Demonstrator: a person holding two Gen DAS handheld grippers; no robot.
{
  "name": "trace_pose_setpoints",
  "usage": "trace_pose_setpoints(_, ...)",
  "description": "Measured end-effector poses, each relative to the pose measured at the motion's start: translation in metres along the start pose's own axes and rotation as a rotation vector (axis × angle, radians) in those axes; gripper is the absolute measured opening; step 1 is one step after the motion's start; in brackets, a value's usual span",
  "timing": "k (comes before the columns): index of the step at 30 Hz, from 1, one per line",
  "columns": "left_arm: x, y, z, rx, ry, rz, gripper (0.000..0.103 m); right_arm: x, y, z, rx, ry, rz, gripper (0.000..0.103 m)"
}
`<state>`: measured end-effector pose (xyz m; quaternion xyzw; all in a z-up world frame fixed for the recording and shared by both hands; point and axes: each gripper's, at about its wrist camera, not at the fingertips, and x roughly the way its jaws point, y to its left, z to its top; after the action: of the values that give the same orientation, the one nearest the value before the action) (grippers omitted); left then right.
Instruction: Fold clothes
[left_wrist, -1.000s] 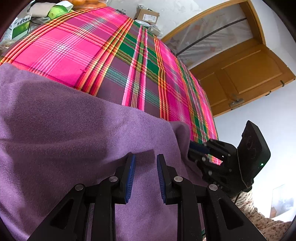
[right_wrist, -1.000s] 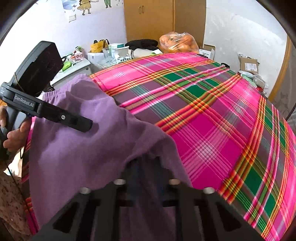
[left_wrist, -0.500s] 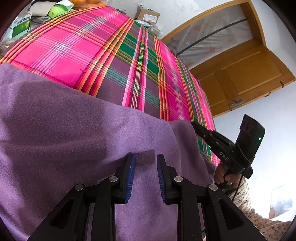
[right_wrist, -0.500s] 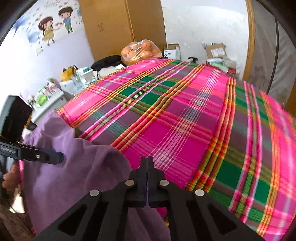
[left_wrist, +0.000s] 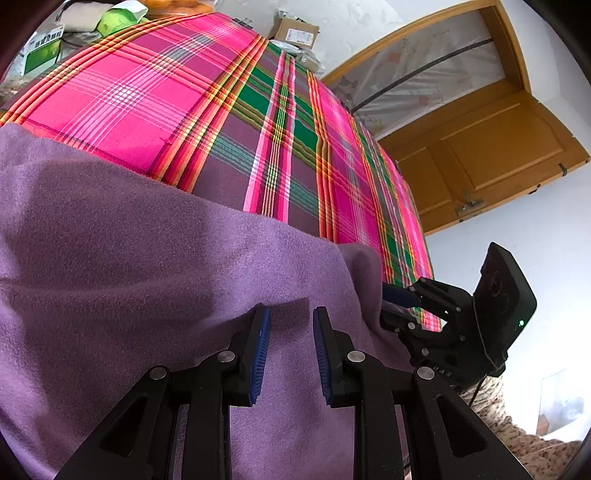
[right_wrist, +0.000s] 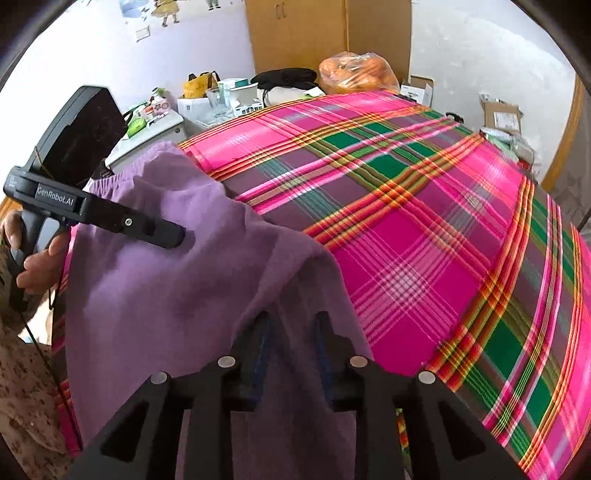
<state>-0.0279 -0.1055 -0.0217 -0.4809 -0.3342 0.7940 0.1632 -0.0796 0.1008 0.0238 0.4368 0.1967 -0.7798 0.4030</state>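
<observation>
A purple fleece garment (left_wrist: 155, 280) lies spread over the near end of a bed with a pink-and-green plaid sheet (left_wrist: 229, 122). My left gripper (left_wrist: 290, 326) hovers low over the cloth, jaws open, with only flat cloth under the blue pads. In the right wrist view its tip (right_wrist: 170, 236) touches the garment (right_wrist: 177, 280). My right gripper (right_wrist: 291, 332) is open at the garment's right edge, and purple cloth lies between its blurred fingers. From the left wrist view, the right gripper (left_wrist: 397, 308) straddles that edge.
The plaid sheet (right_wrist: 424, 236) stretches far and right. A wooden door (left_wrist: 491, 155) stands to the right, a wardrobe (right_wrist: 314, 33) at the back. Behind the bed are a bag of oranges (right_wrist: 354, 74), cardboard boxes (right_wrist: 500, 116) and a cluttered side table (right_wrist: 155, 118). A hand (right_wrist: 35, 266) holds the left gripper.
Half a second ago the right gripper was shut and lifted off the cloth; now it is back at the garment's right edge with its jaws open. The left gripper has not moved.
</observation>
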Motion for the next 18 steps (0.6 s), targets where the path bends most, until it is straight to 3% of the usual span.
trace_pose_setpoints(6, 0.001, 0.001, 0.001, -0.004, -0.001, -0.005, 0.024, -0.005, 0.015, -0.004, -0.103, -0.002, -0.093, 0.025)
trace_pose_setpoints(12, 0.003, 0.001, 0.003, -0.006, -0.006, -0.006, 0.024, -0.003, 0.007, -0.003, -0.053, -0.011, -0.025, 0.024)
trace_pose_setpoints(13, 0.003, 0.001, 0.002, -0.007, -0.006, -0.005, 0.024, -0.002, 0.006, -0.002, -0.030, -0.006, -0.016, 0.022)
trace_pose_setpoints(15, 0.003, 0.000, 0.001, -0.007, -0.006, -0.004, 0.024, -0.001, 0.002, 0.001, 0.021, -0.006, -0.007, 0.004)
trace_pose_setpoints(18, 0.002, 0.000, 0.001, -0.007, -0.006, -0.003, 0.024, -0.003, -0.004, 0.000, 0.077, -0.031, -0.021, 0.003)
